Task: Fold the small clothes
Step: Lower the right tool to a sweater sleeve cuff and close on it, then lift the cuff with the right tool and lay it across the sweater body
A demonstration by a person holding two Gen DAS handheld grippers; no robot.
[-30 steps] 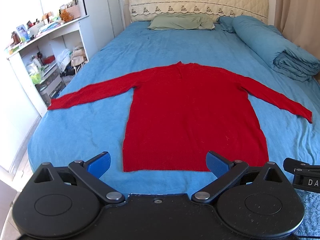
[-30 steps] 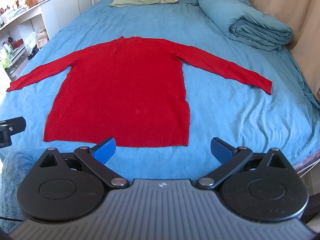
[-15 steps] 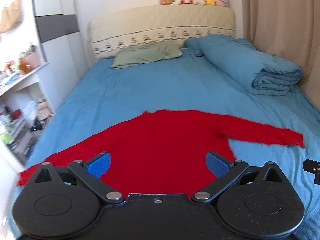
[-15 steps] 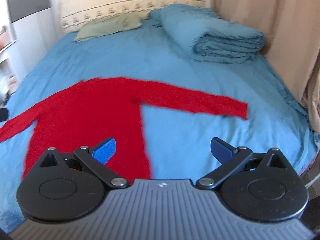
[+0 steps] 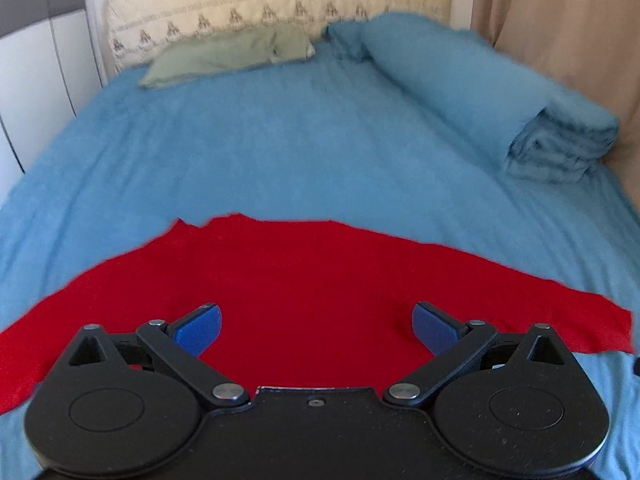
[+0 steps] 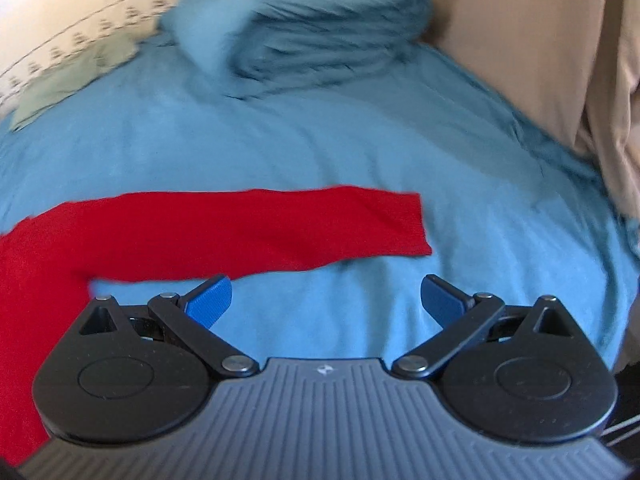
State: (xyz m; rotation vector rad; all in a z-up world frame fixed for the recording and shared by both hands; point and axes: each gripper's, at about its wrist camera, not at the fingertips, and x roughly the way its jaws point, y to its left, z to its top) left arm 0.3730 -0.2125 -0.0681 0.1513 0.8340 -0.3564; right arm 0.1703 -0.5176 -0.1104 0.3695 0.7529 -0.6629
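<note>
We see a red long-sleeved knit sweater [image 5: 304, 280] lying flat on the blue bed sheet [image 5: 280, 152], sleeves stretched out to both sides. Our left gripper [image 5: 316, 326] hangs over the sweater's body with its blue-padded fingers [image 5: 198, 330] spread wide, holding nothing. Our right gripper [image 6: 326, 300] is likewise wide apart and empty, over bare sheet just near of the right sleeve [image 6: 280, 232]. A folded blue quilt [image 6: 312, 28] lies far right.
</note>
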